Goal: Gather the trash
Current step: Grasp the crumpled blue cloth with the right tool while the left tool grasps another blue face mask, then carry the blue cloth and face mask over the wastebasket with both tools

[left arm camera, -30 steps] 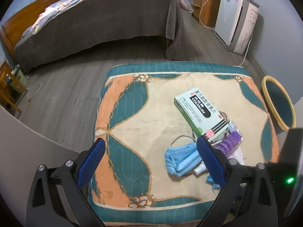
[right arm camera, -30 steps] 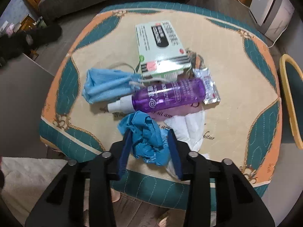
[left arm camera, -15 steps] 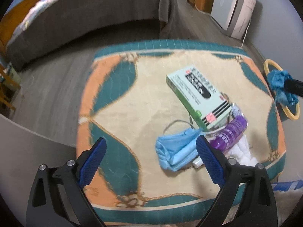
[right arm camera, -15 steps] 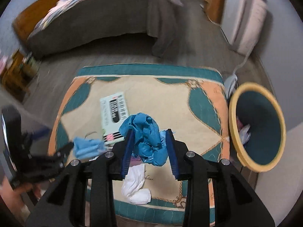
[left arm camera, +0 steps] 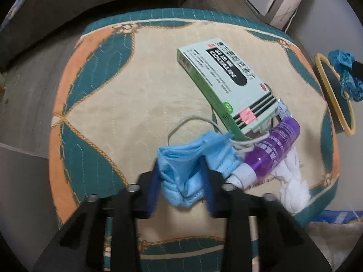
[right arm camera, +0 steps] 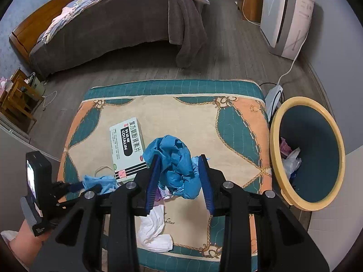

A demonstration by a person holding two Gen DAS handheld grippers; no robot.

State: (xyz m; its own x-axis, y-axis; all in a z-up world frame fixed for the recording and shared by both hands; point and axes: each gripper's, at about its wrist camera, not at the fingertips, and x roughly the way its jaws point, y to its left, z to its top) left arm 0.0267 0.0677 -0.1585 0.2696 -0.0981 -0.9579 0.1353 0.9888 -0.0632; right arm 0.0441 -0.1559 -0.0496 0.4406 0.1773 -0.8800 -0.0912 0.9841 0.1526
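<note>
Pale-blue pleated face mask [left arm camera: 188, 170] sits pinched between the left gripper [left arm camera: 181, 179] fingers, just closed; the right gripper [right arm camera: 179, 176] fingers clench a crumpled teal cloth [right arm camera: 174, 161].

The left gripper [left arm camera: 181, 176] points steeply down, its jaws just closed so the blue fingers [left arm camera: 152, 188] press on a mask [left arm camera: 188, 165]. The right gripper [right arm camera: 179, 176] tilts down, fingers [right arm camera: 152, 181] clamped on a crumpled cloth [right arm camera: 175, 167]. A forearm [right arm camera: 20, 242] shows at near left behind the left gripper.
</note>
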